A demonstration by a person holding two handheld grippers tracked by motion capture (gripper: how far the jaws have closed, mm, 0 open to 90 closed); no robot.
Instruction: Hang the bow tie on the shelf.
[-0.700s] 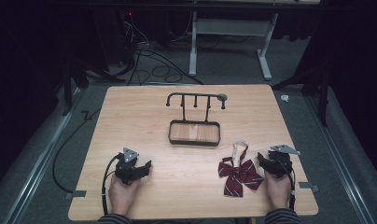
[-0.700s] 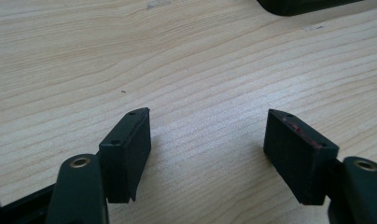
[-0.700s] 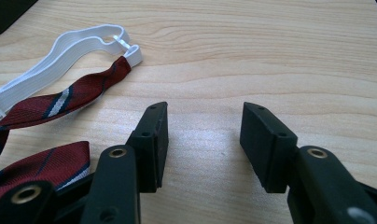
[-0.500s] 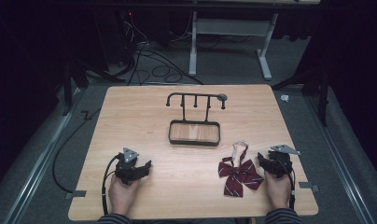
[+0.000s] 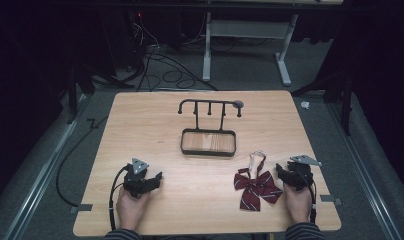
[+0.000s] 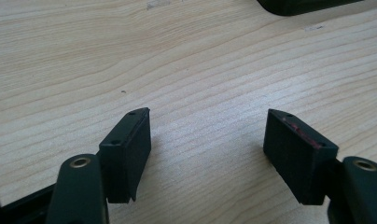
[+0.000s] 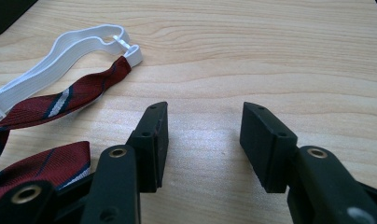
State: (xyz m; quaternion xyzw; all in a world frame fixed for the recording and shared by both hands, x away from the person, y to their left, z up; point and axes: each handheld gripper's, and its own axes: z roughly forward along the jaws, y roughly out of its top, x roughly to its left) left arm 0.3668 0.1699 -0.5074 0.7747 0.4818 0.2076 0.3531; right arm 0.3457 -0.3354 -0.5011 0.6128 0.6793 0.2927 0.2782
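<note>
A dark red striped bow tie [image 5: 257,186] with a white elastic strap [image 5: 256,160] lies flat on the wooden table [image 5: 155,130], at the front right. My right gripper [image 5: 284,174] rests on the table just right of it, jaws open and nothing between them. In the right gripper view the bow tie [image 7: 42,112] and its white strap [image 7: 70,46] lie to the left of the open right gripper [image 7: 203,140]. My left gripper [image 5: 155,179] rests at the front left, open over bare wood, as the left gripper view shows [image 6: 207,149].
A black wire stand [image 5: 210,107] with hooks rises from a dark-rimmed wooden tray base [image 5: 208,150] at the table's middle. Cables trail from both grippers toward the front edge. Dark floor, cables and a desk frame [image 5: 250,40] lie beyond the table.
</note>
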